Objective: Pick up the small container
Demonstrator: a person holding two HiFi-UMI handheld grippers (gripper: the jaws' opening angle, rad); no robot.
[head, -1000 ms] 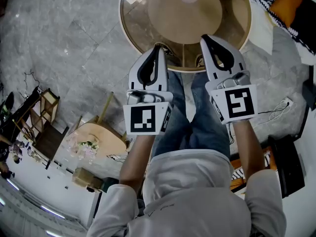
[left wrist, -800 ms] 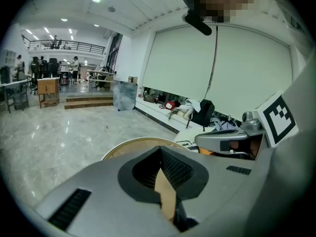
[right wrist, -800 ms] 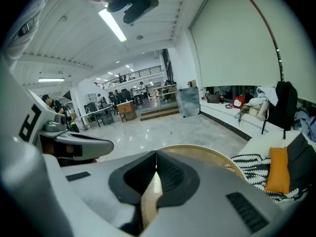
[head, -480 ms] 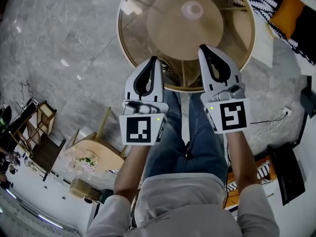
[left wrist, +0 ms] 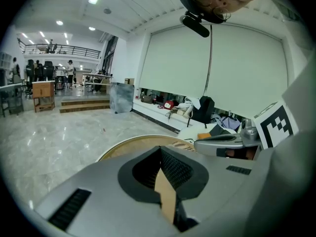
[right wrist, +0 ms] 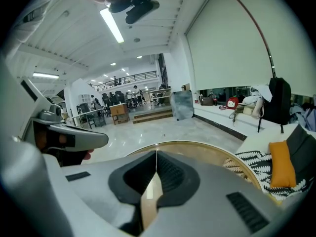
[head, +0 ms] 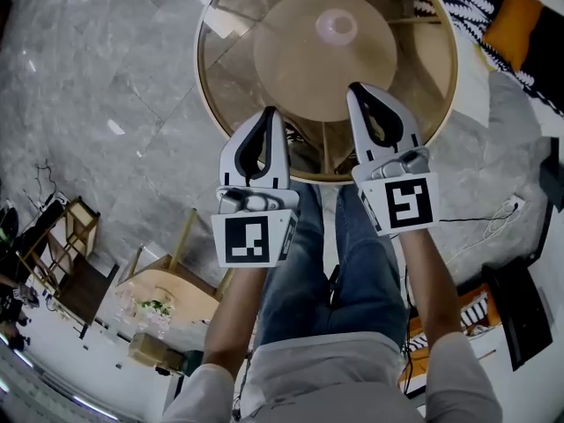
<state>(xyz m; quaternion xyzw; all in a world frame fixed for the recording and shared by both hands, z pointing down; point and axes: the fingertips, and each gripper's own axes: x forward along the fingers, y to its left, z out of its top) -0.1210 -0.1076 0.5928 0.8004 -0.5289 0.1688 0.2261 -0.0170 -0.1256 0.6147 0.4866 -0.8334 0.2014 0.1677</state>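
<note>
Small container (head: 336, 26), pale pink and round in outline in the head view, sits on the round glass-topped table (head: 204, 69). It lies near the table's centre, above the tan disc (head: 291, 69) seen through the glass. Only its circular top faces the camera, so its long axis appears to stand upright. Whether it is lidded, and what it holds, cannot be told. Left gripper (head: 268, 113) and right gripper (head: 356, 89) hang side by side over the table's near rim. Both point towards the table's centre, well short of the container. Each has its jaws closed tip to tip, with nothing between them.
</note>
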